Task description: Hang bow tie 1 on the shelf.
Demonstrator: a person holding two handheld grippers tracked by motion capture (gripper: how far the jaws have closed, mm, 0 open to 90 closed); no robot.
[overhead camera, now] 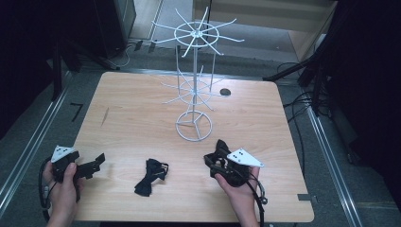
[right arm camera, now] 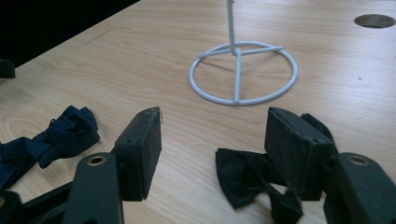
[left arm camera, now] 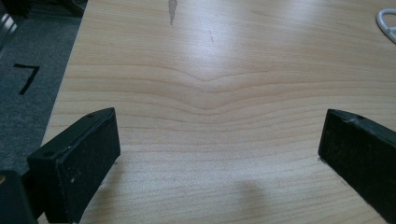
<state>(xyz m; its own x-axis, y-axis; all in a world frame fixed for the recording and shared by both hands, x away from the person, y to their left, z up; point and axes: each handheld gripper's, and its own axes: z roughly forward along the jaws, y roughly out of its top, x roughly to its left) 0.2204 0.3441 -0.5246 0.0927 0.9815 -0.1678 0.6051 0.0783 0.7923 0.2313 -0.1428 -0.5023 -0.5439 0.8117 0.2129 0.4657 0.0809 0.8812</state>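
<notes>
While both grippers rest near the table's (overhead camera: 142, 109) near edge, the rack (overhead camera: 194, 71) stands far, at the centre. Left gripper (overhead camera: 97, 163) is wide and empty. Right gripper (right arm camera: 212, 140), wide, straddles a black bow tie (right arm camera: 243, 179); the blue tie (overhead camera: 150, 177) lies between them. Closing crooked could pinch only the strap and drop it.

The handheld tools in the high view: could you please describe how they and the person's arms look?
Both the left tool and the right tool are black, each with two blocky rectangular jaws and a pale grey three-cornered plate with small dark dots on top. A black cable loops from each. The person's forearms are bare, with no sleeves in view.
</notes>
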